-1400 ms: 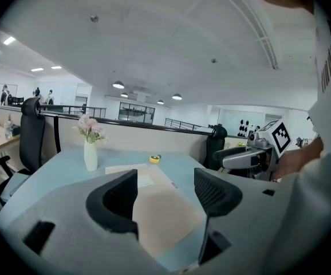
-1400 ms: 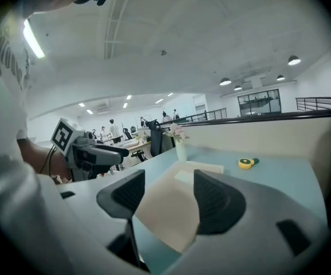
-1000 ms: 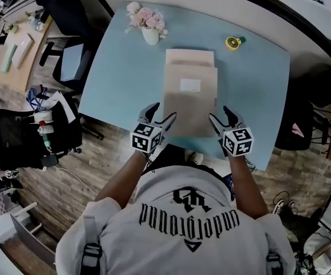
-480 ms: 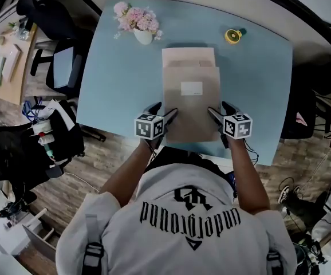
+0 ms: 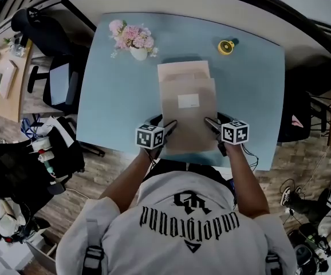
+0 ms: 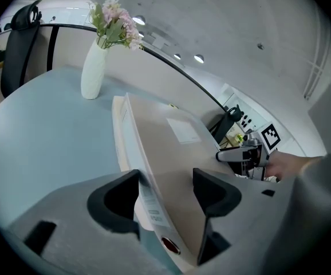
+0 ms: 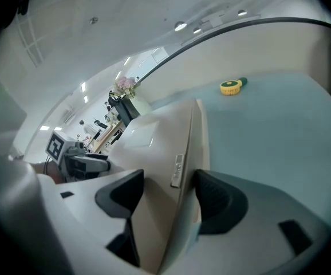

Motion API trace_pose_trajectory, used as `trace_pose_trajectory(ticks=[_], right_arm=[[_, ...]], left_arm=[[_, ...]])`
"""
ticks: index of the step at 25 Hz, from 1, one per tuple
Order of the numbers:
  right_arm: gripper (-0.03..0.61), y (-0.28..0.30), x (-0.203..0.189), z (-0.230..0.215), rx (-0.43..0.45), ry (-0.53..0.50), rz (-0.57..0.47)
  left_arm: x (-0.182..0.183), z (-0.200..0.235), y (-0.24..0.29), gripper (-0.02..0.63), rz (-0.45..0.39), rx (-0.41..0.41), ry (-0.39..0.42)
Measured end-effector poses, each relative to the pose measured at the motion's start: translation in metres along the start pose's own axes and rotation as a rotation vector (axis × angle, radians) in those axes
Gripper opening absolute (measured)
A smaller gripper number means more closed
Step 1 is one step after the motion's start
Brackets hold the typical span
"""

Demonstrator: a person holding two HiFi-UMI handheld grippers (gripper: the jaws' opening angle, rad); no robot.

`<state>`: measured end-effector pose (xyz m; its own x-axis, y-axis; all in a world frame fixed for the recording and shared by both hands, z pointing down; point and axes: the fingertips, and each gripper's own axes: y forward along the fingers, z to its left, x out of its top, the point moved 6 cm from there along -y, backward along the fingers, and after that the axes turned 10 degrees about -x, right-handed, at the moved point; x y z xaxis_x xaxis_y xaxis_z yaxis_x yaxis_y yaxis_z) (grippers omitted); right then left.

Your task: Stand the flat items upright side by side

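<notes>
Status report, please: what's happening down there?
Left gripper and right gripper open, jaws just closing, each straddling a side edge of the envelope stack. Stack lies flat. Vase and yellow disc sit clear.

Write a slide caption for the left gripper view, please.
Left gripper, jaws just closing, straddles one edge of stacked envelopes on the table.

"underground" print, upside down, on shirt (image 5: 182,228)

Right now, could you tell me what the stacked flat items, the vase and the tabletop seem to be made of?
Stacked flat items: likely matte tan cardboard or kraft paper; dull surface, thin layered edges.
Vase: probably glazed white ceramic, smooth with slight sheen; could be plastic.
Tabletop: smooth pale blue laminate or painted board; even colour, no grain.
</notes>
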<state>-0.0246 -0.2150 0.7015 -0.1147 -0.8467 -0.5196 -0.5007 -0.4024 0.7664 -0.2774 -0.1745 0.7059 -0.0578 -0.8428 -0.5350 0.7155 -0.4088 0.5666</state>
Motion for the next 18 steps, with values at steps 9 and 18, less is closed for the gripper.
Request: trace_pose_trajectory(ticks=[9,18], right_arm=[[0.273,-0.035,0.004,-0.006,-0.072,-0.014,-0.063],[0.268,-0.134,0.031,-0.044,-0.22,-0.213,-0.256]], left_arm=[[0.027,-0.031,0.014,0.293,0.034,0.031,0.131],[0.065,-0.125,0.045,0.291,-0.067,0.05,0.296]])
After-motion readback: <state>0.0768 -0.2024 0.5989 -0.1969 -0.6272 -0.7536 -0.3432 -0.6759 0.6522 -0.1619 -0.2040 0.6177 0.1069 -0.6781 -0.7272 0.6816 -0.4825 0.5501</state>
